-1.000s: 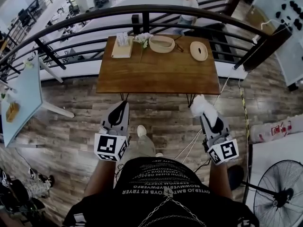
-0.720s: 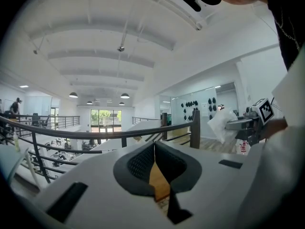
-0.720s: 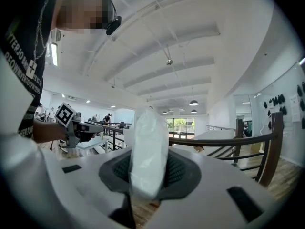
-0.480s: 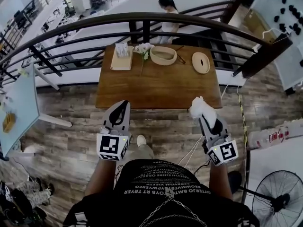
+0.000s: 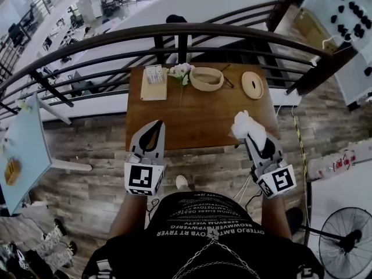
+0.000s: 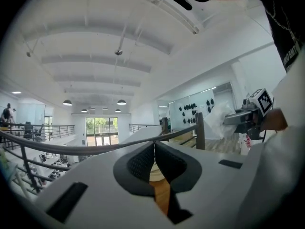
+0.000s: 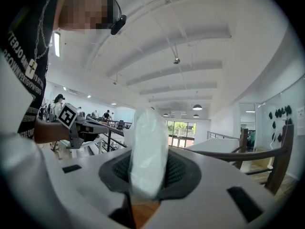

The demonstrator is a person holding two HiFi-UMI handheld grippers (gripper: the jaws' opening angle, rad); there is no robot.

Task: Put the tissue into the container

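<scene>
The right gripper [image 7: 148,173] is clamping the white tissue [image 7: 147,147] between its jaws, and the wad is blocking the middle of that view, while the left gripper [image 6: 154,162] is pressing its jaws together on nothing. Both gripper views are showing only a sliver of wood below the pads. The head view alone is showing the wooden table [image 5: 197,118] whole, with the woven container [image 5: 206,78] sitting at its far edge, well apart from the tissue over the near right corner. What is lying on the tray [image 5: 153,77] beside the flowers [image 5: 181,71] is too small to make out.
</scene>
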